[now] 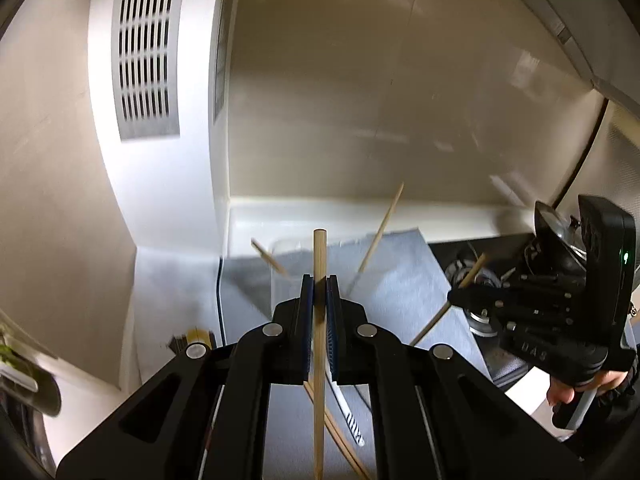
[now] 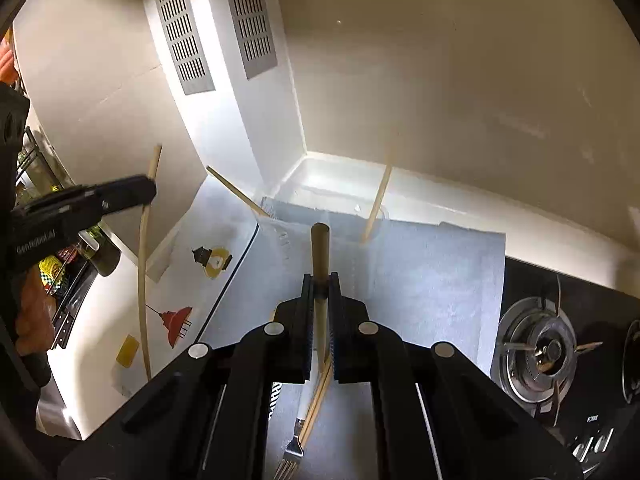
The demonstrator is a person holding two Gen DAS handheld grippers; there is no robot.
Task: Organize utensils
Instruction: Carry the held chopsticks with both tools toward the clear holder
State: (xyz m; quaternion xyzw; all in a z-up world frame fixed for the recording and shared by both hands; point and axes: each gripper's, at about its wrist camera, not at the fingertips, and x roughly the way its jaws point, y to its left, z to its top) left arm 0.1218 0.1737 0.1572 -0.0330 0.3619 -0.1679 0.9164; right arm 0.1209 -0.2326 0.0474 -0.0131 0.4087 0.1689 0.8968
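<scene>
I hold one wooden chopstick [image 1: 319, 320] pinched in my left gripper [image 1: 319, 286], its blunt end poking up past the pads, and a second chopstick [image 2: 320, 264] clamped the same way in my right gripper [image 2: 321, 284]; both jaws are nearly shut on the sticks. Ahead of me two more chopsticks [image 2: 378, 200] lean in a clear container [image 2: 360, 210] at the back of the grey mat [image 2: 420, 280], near the wall corner. More chopsticks and a fork [image 2: 291, 456] lie on the mat below my right gripper. To do this well, I judge I should bring each stick over the container's mouth, tip it upright, lower the bottom end inside the rim and only then ease the pads apart, one hand at a time so the sticks do not cross. The gas burner [image 2: 548, 350] sits just right of the mat. On my left gripper's side I read "GenRobot.AI"; the lettering by the stove knobs is too small to read
</scene>
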